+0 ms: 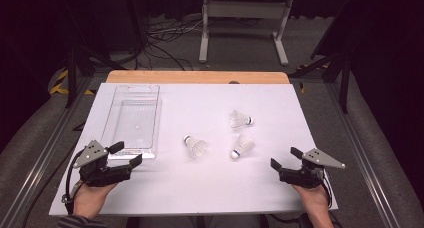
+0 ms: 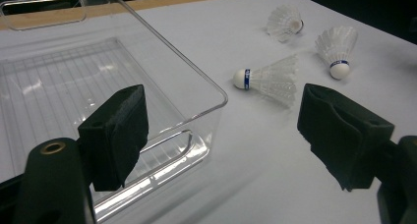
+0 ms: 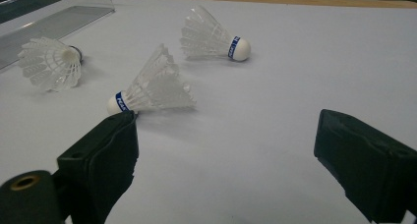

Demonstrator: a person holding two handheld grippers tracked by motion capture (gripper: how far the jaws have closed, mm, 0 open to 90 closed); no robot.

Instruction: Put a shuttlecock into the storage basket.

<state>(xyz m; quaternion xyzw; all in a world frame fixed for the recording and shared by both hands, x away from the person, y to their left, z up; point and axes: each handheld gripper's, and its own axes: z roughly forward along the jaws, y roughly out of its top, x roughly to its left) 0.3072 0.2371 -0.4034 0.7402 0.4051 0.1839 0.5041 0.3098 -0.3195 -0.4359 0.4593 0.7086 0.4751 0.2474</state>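
Three white shuttlecocks lie on the white table top. One with a blue band is mid-table. A second lies farther back, and a third is nearer the right hand. An empty clear plastic bin stands at the left. My left gripper is open at the bin's near right corner. My right gripper is open, a short way right of the third shuttlecock. Both grippers hold nothing.
A wooden strip edges the table's far side. Beyond it on the floor are cables and a white stand frame. Metal rails run along both sides of the table.
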